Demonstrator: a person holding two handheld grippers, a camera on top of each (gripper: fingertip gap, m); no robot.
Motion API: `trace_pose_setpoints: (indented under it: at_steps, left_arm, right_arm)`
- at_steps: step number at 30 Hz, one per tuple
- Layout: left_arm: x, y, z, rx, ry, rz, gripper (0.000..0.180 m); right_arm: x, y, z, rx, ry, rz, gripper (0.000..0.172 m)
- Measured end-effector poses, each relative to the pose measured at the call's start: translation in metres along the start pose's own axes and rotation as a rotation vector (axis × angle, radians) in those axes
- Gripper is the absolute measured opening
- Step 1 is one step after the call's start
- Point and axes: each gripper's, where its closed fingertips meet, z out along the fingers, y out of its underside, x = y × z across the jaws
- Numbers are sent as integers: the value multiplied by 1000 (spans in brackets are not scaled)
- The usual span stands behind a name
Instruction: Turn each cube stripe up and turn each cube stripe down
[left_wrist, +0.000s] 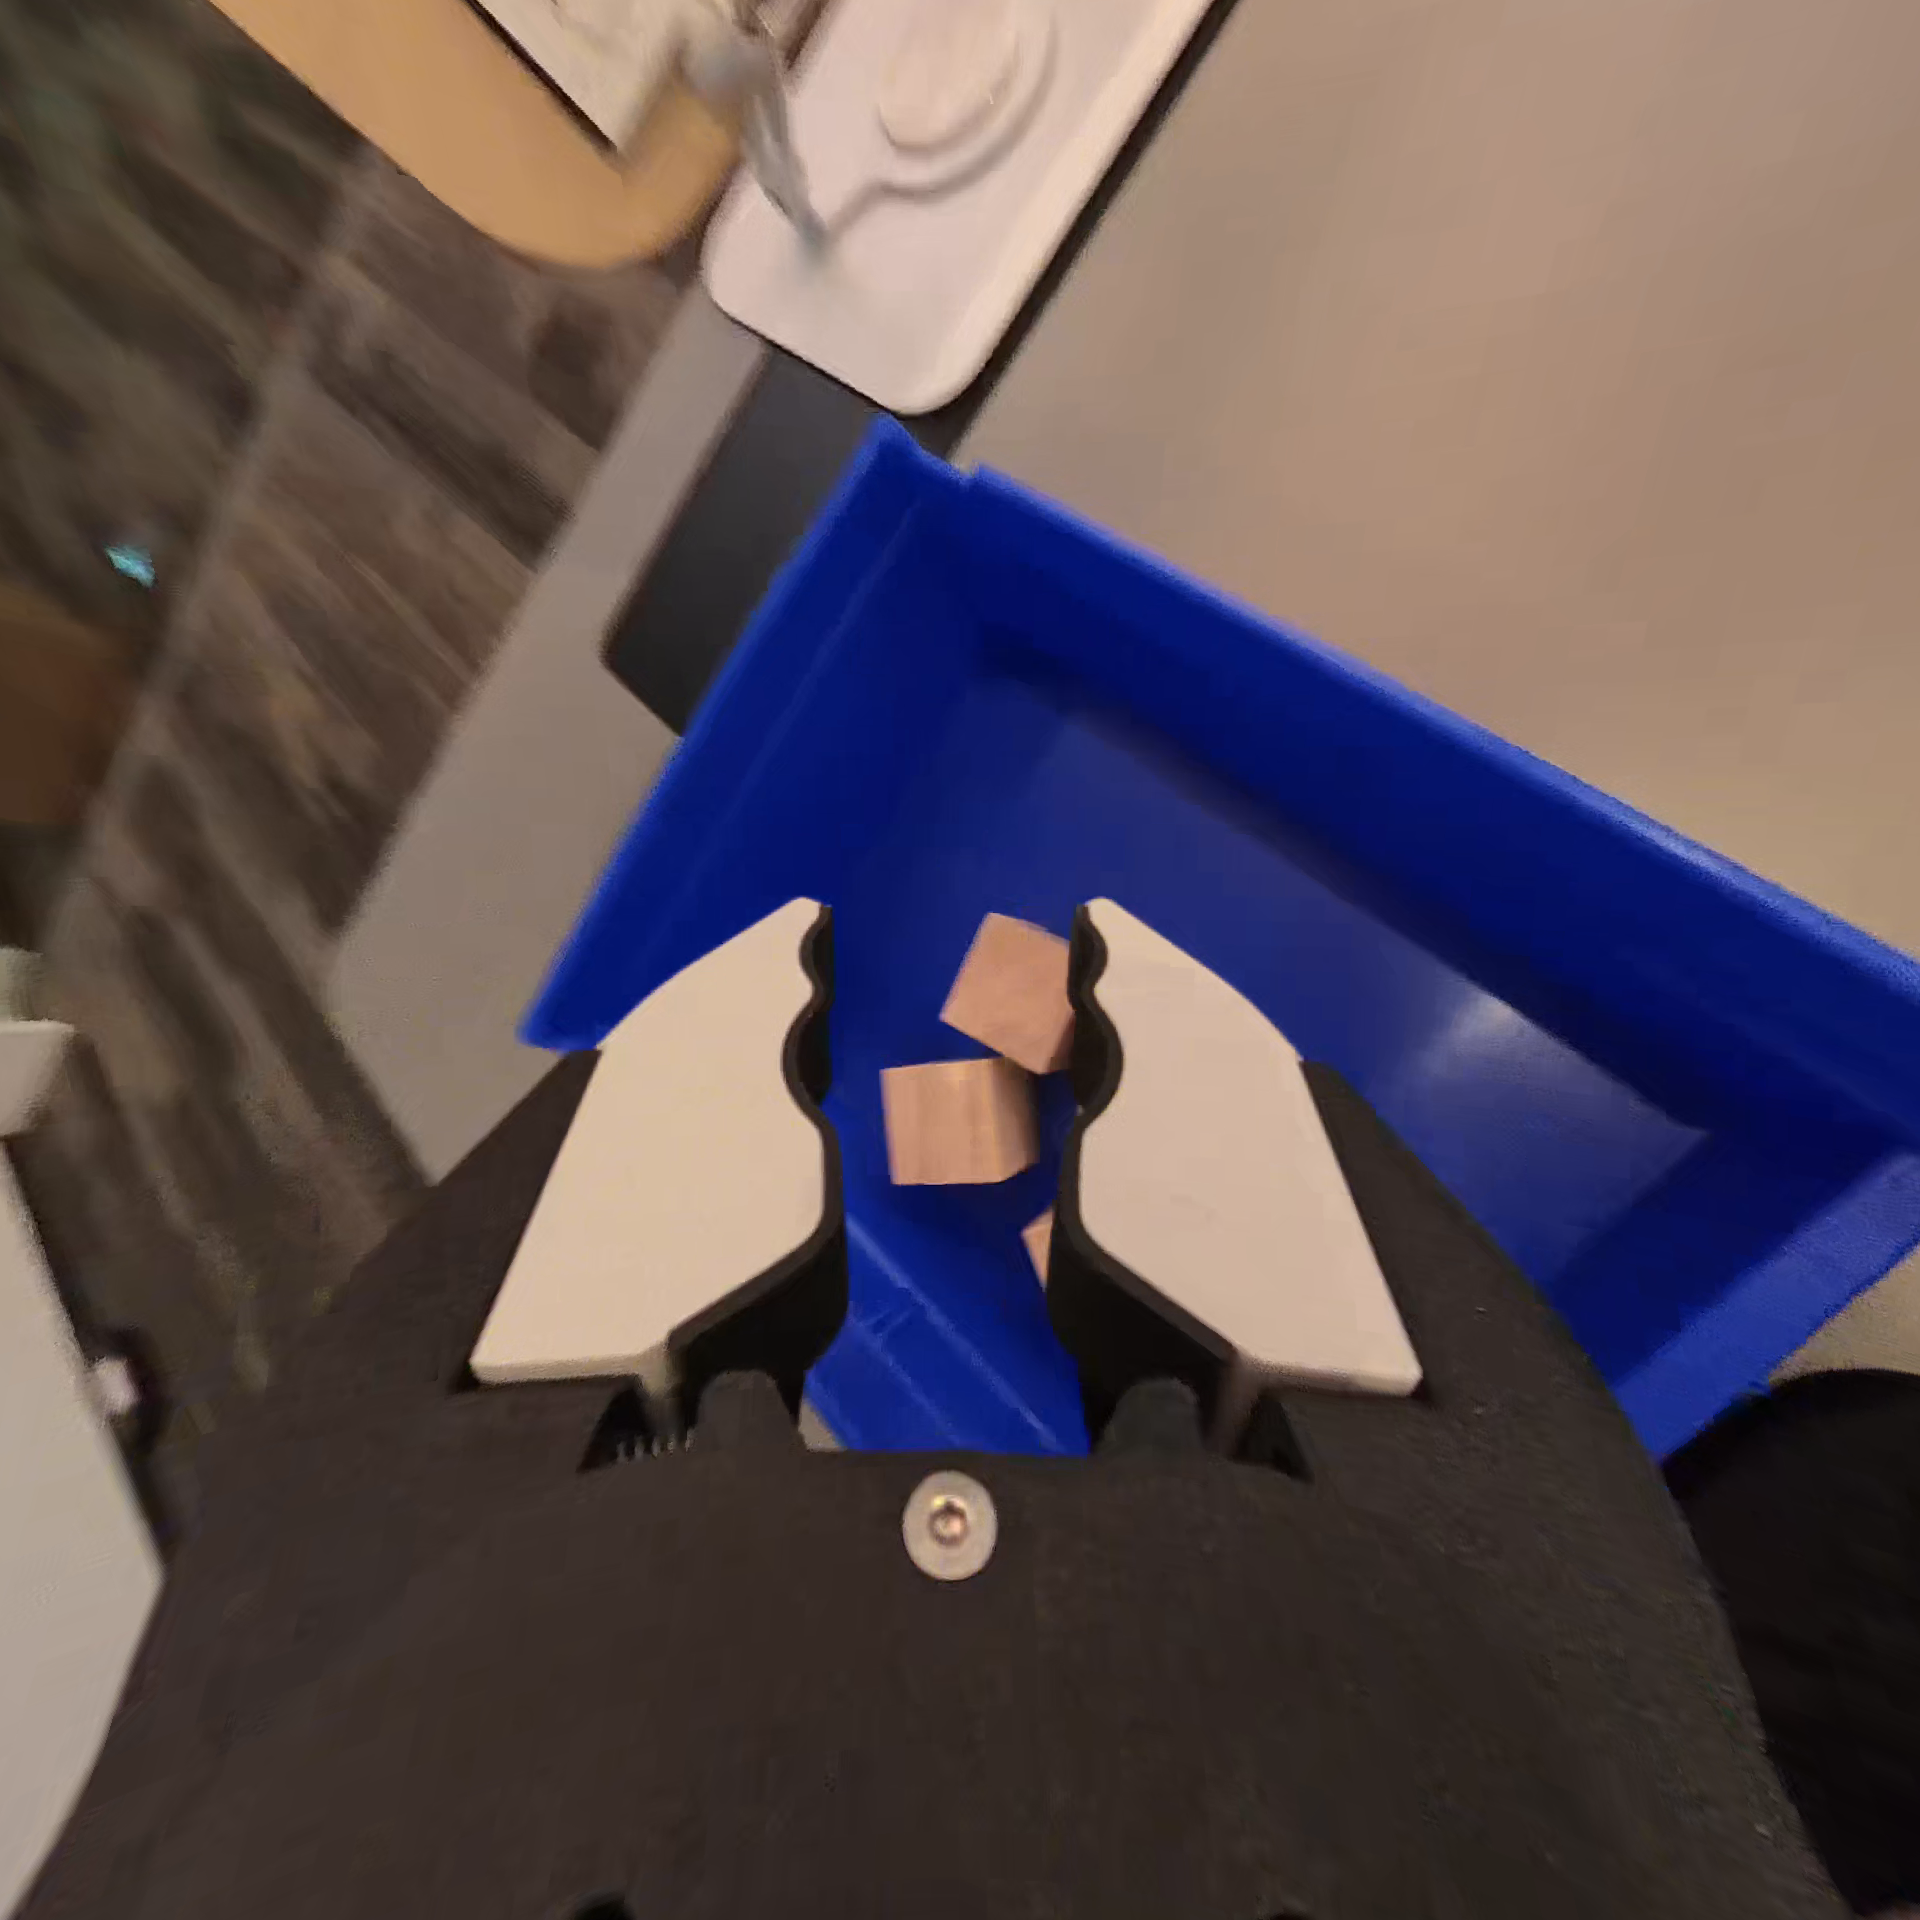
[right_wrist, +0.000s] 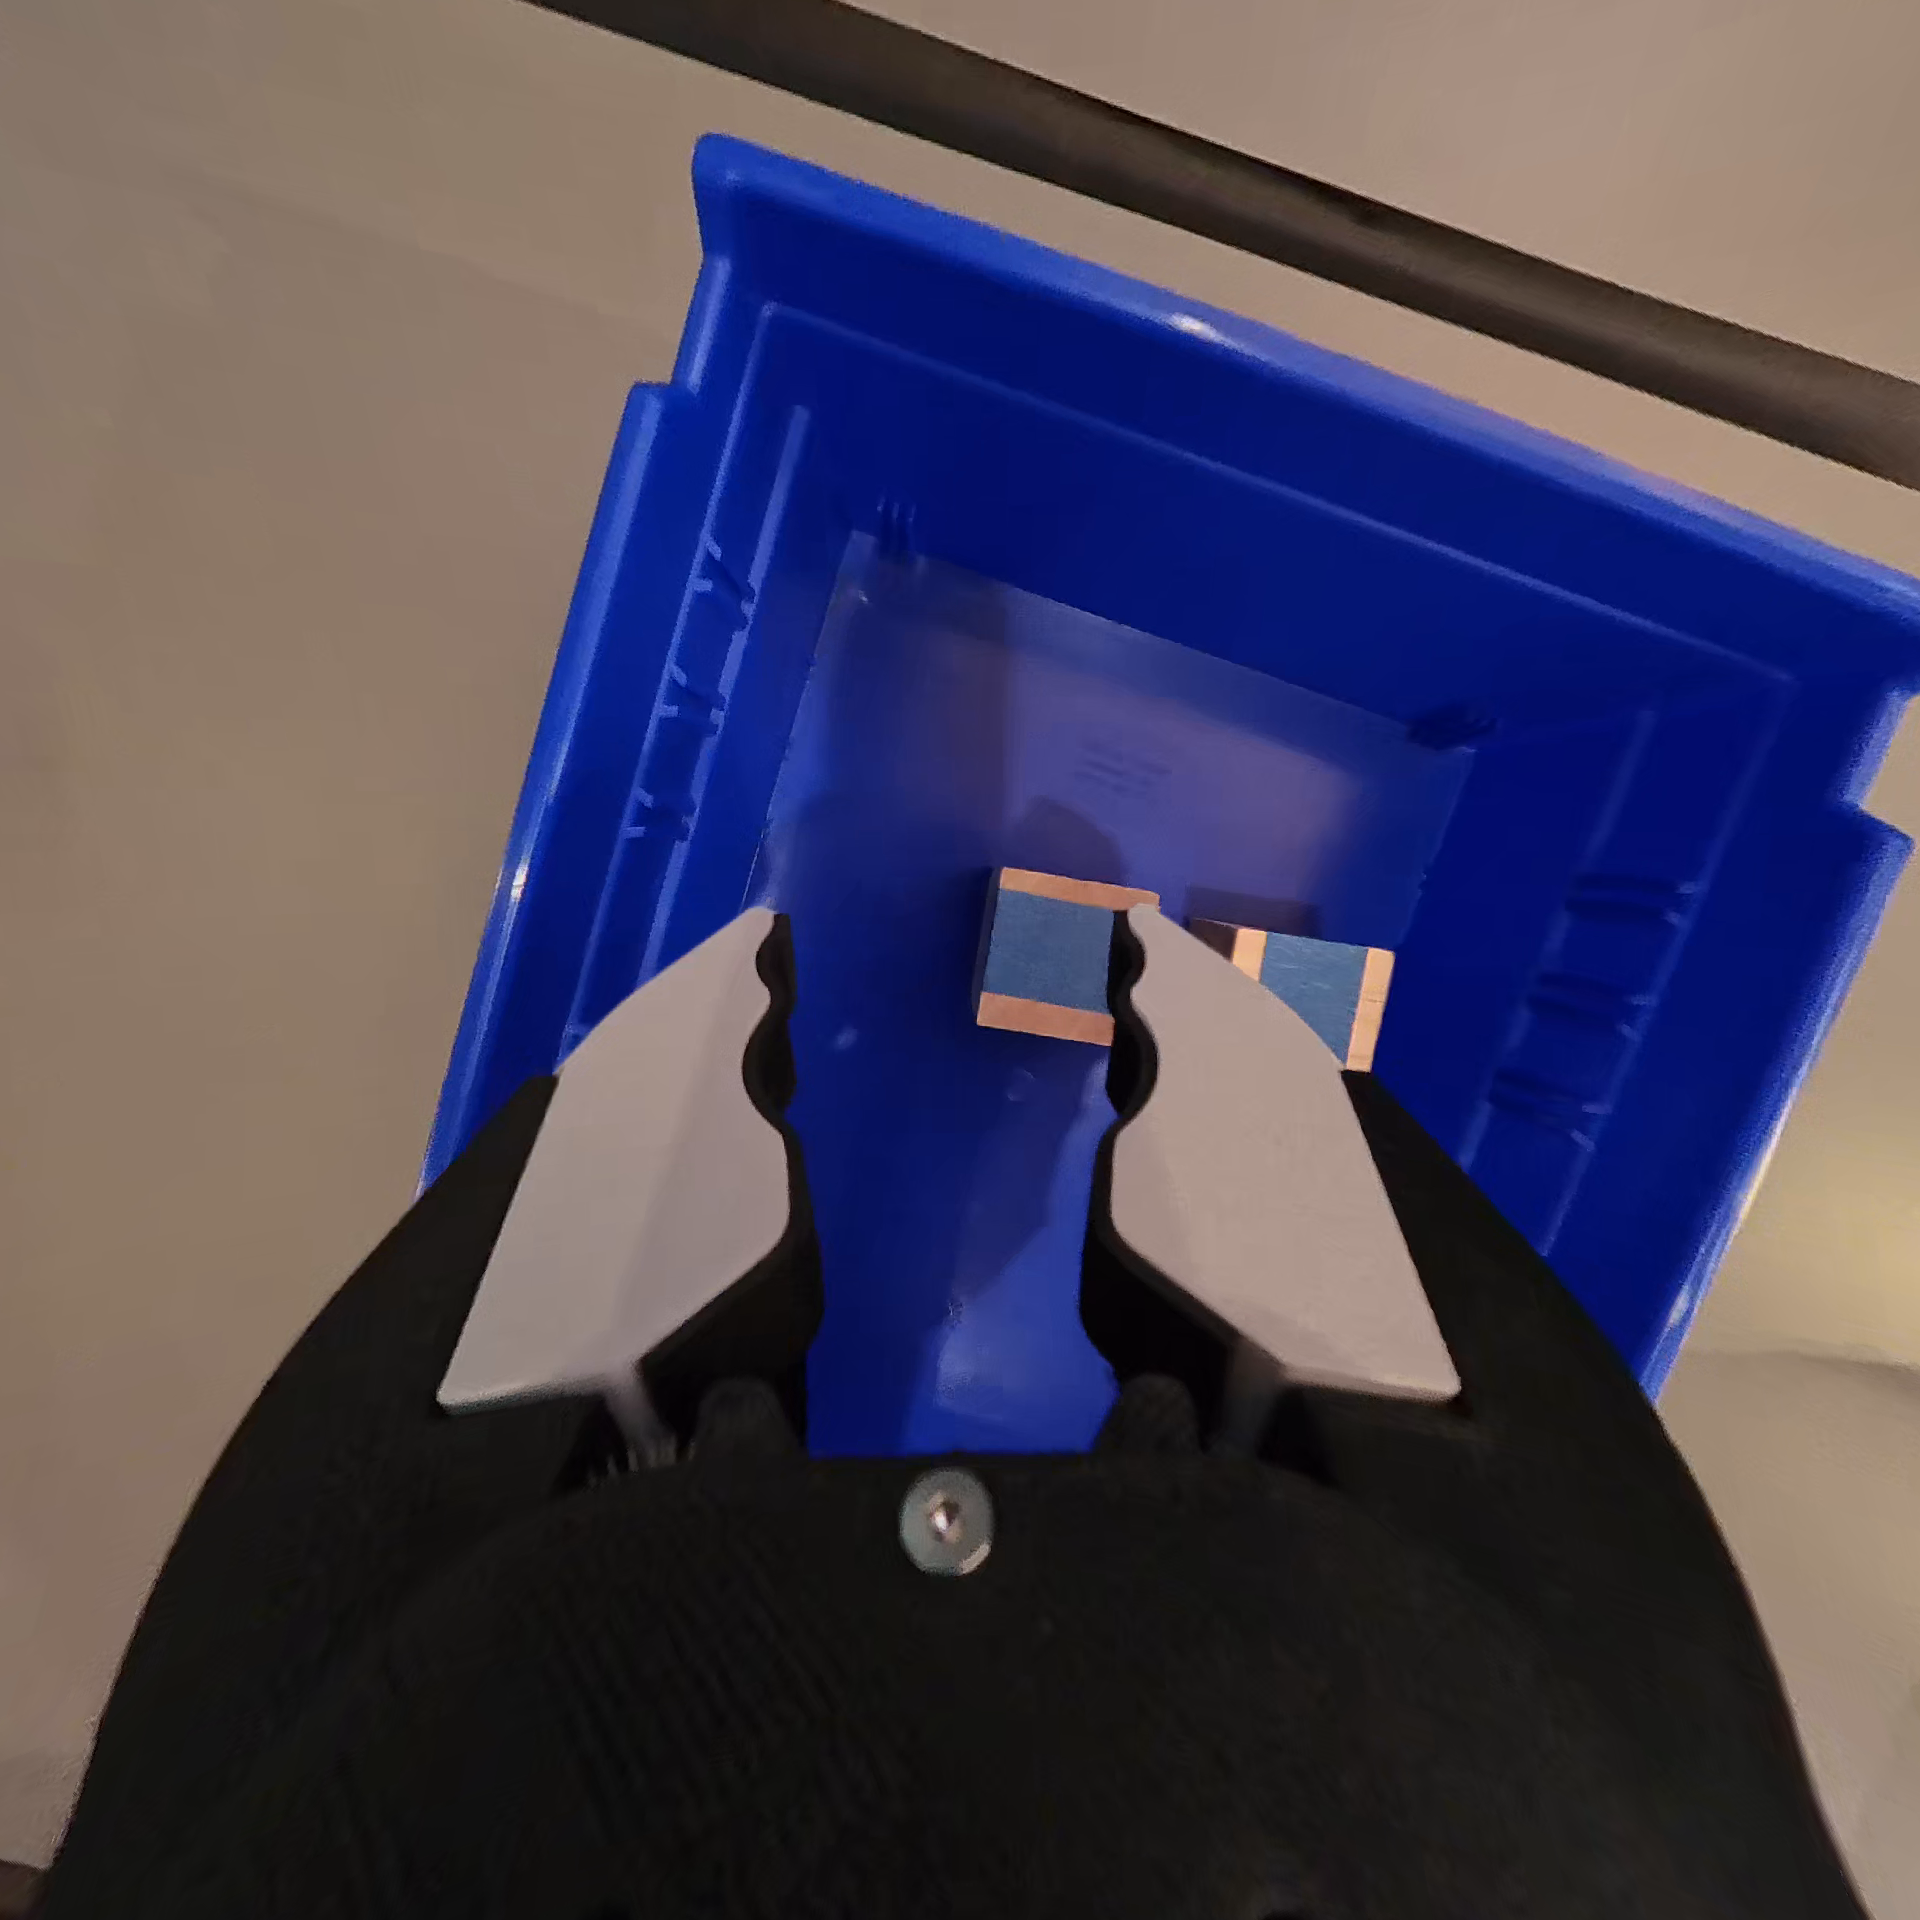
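Inside the blue bin (right_wrist: 1195, 416) lie two striped cubes (right_wrist: 1049, 966), with both grippers (right_wrist: 951, 925) released above them.

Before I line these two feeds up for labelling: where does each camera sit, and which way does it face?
Left wrist view: on the left gripper, tilted down into a blue bin holding plain wooden cubes; its open fingers show.
Right wrist view: on the right gripper, looking steeply down into a blue bin at two blue-striped cubes; its open fingers show.
Shared: a blue bin on a beige table.
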Motion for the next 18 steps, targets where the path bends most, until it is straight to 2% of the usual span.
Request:
trace_pose_setpoints:
  at_steps: [2,5,14,18]
  left_arm:
    - [11,9,20,-60,87,4,44]
    - [12,28,42,-133,76,102,44]
    - [21,63,74,-254,181,54,51]
    - [22,70,86,-276,197,47,52]
  right_arm:
    - [-1,2,3,-16,0,-12,61]
    - [-3,3,5,-23,-10,-22,61]
    - [-8,8,12,-63,-12,-55,61]
    - [-12,10,15,-86,-13,-80,61]
